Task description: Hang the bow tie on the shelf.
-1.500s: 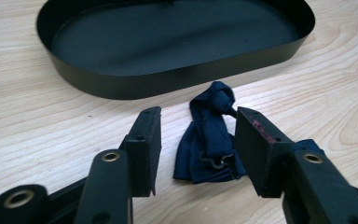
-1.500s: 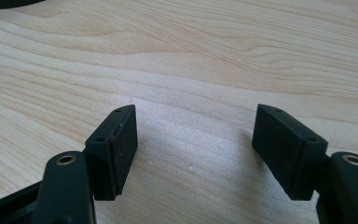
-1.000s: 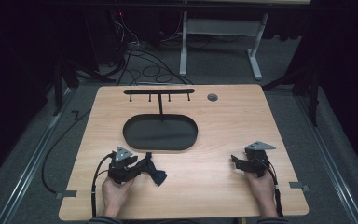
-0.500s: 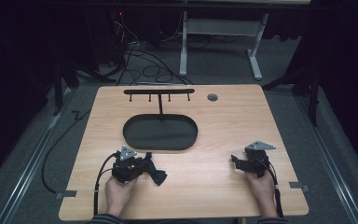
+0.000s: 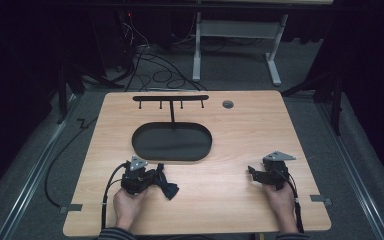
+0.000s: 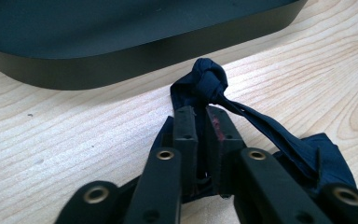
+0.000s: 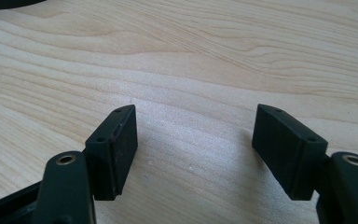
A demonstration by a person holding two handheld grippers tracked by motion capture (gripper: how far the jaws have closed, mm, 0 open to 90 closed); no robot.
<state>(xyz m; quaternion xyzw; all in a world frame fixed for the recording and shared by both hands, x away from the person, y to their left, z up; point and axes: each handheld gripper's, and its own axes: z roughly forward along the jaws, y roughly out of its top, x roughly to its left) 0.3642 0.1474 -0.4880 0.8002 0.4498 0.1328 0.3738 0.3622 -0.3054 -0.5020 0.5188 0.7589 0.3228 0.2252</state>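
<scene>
A dark navy knotted cloth, like a bow tie [image 5: 168, 189], lies on the wooden table [image 5: 220, 205] just in front of a black oval tray [image 5: 172, 144]. My left gripper [image 5: 155, 176] lies low on the table at the near left. Its jaws have just been closing, and in the left gripper view the left gripper [image 6: 203, 114] is shut on the cloth just behind its knot [image 6: 210, 80]. The rest of the cloth trails off to the right [image 6: 307, 149]. At the near right my right gripper [image 5: 253, 171] rests open over bare wood, and the right gripper view shows nothing inside the right gripper [image 7: 193, 122].
The tray's dark wall [image 6: 144, 56] runs close behind the knot. A black T-shaped rack with small hooks [image 5: 170, 99] rises from the tray's far side. A grey round cap [image 5: 227, 104] sits in the tabletop at the back. Cables and a desk frame lie on the floor beyond.
The left gripper's jaws have come together on the cloth, and the hand has shifted slightly. The right hand and gripper have kept still.
</scene>
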